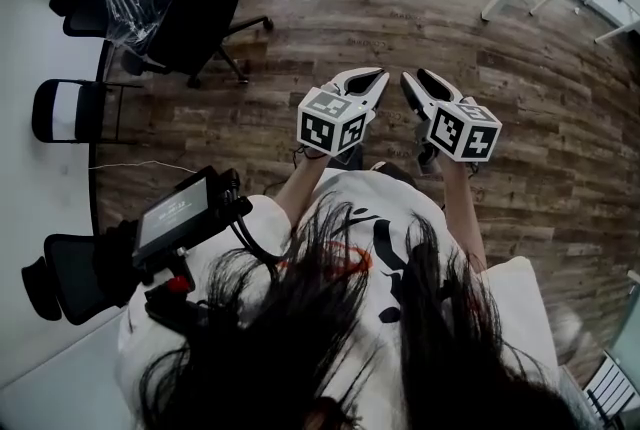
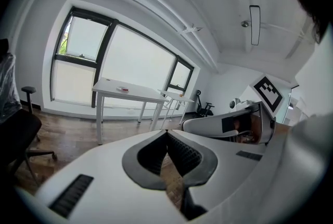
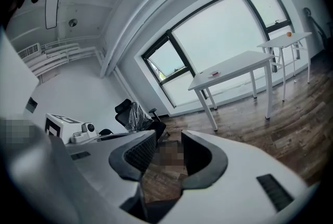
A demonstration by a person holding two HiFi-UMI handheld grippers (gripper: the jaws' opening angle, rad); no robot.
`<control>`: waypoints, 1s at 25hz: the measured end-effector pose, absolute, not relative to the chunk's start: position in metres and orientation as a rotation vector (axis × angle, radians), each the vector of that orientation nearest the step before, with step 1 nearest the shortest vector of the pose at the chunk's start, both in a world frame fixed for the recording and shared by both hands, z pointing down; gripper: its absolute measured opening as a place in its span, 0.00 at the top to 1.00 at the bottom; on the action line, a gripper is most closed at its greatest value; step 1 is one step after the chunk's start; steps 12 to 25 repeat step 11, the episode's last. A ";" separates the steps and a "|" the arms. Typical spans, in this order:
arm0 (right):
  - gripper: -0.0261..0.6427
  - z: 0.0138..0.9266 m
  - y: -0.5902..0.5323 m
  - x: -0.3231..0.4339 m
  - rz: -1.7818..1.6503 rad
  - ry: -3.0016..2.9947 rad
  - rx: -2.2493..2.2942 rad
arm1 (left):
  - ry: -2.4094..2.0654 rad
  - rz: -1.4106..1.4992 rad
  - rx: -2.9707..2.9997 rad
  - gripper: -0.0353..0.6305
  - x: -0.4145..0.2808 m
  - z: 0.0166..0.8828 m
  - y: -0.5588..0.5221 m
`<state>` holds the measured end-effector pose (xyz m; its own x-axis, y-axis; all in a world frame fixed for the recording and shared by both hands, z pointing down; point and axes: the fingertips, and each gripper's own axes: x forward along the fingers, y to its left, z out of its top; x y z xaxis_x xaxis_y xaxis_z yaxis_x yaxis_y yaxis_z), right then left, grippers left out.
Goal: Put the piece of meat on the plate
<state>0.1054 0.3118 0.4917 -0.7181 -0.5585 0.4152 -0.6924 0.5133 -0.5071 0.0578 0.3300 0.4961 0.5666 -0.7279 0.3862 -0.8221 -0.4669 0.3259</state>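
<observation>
- Head view: left tool and right tool side by side over the floor, both pointing to 12 o'clock; no meat or plate visible.
- Left gripper view: jaws together, empty; white bench well apart at 11 o'clock; it carries a small reddish item, possibly the meat, too small to confirm.
- Right gripper view: jaws drawn in, nothing between them; bench at 1 o'clock; neither tool judged nearer.

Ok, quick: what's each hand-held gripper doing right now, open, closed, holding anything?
Left hand-held gripper: closed, tips meeting, holding nothing.
Right hand-held gripper: closed down to a slim gap, holding nothing.
</observation>
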 end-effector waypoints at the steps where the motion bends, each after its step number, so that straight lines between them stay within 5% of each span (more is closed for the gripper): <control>1: 0.72 0.491 0.311 0.107 0.993 -2.553 1.071 | -1.241 0.268 2.327 0.94 0.059 0.495 0.329; 25: 0.72 0.500 0.302 0.114 1.017 -2.542 1.095 | -1.211 0.304 2.348 0.94 0.068 0.502 0.320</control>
